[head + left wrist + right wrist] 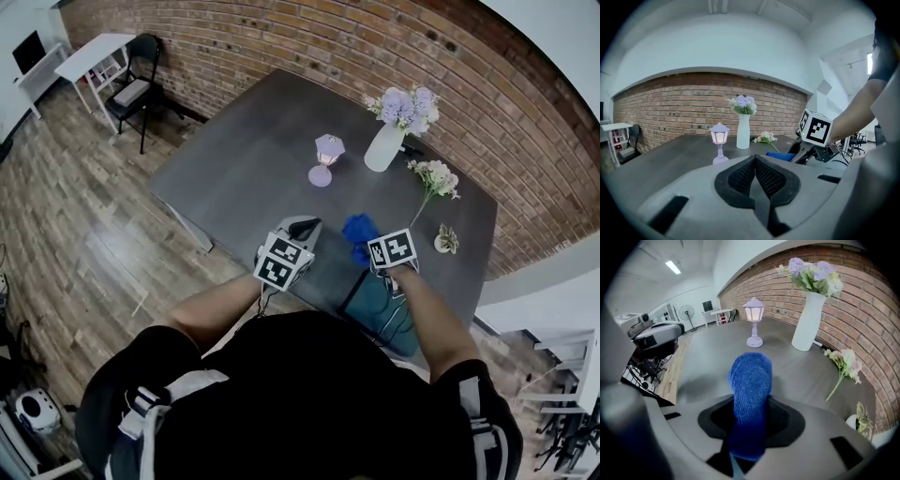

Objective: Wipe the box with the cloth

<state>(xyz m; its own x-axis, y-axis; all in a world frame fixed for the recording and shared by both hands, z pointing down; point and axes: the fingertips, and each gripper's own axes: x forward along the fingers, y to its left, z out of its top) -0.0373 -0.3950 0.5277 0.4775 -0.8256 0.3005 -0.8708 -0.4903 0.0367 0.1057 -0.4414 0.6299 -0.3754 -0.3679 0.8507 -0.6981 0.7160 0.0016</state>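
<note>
My right gripper (366, 247) is shut on a blue cloth (358, 229), held just above the near edge of the dark grey table (244, 159). In the right gripper view the cloth (750, 373) stands up from between the jaws (750, 414) and hides the pads. My left gripper (300, 229) hovers beside it on the left, shut with nothing in it; its black pads meet (754, 161). From the left gripper view the right gripper (812, 151) and the cloth (780, 156) show on the right. No box is visible in any view.
On the table stand a lavender lantern (327, 157), a white vase of purple flowers (385, 142), a loose flower stem (433, 183) and a small potted plant (445, 240). A teal seat (384, 307) sits below the near edge. A brick wall runs behind.
</note>
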